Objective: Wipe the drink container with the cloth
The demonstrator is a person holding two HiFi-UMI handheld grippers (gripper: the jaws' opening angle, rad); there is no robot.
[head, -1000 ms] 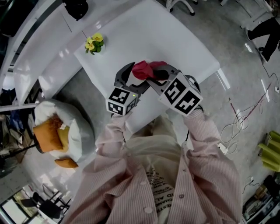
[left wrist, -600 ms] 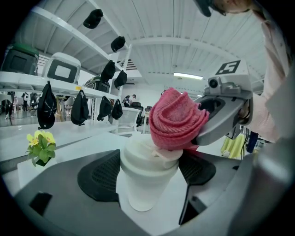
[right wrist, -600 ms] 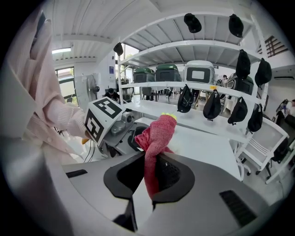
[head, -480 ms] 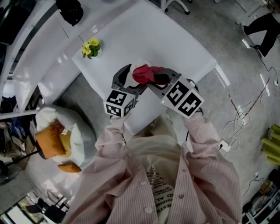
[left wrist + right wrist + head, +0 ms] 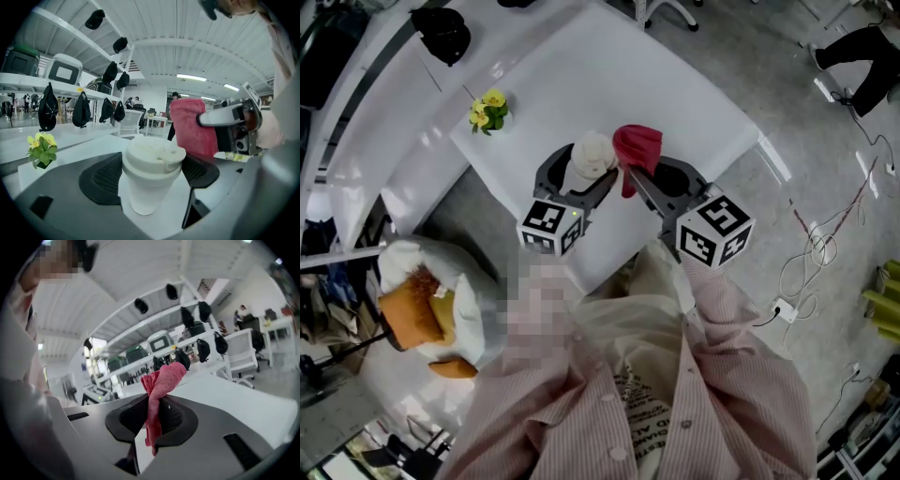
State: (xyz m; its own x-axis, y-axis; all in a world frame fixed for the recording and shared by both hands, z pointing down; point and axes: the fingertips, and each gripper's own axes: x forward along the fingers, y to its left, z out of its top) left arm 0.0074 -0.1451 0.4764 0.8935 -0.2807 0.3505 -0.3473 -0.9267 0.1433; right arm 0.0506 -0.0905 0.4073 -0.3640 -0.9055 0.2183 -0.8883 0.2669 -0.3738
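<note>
Head view, left gripper (image 5: 579,180) apparently clasping cup (image 5: 592,150), right gripper (image 5: 630,178) pinching cloth (image 5: 639,145)

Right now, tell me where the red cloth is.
In the head view the red cloth is pinched in the right gripper, just right of the white cup.

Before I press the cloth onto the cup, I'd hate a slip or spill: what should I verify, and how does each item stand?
1. The white lidded plastic cup is clamped in the left gripper: ok.
2. The cup is upright, lid seated: ok.
3. The red terry cloth is pinched in the right gripper: ok.
4. The cloth touches the cup: cannot tell; it hangs close beside it.
5. The small yellow flower plant stands well away: ok.
</note>
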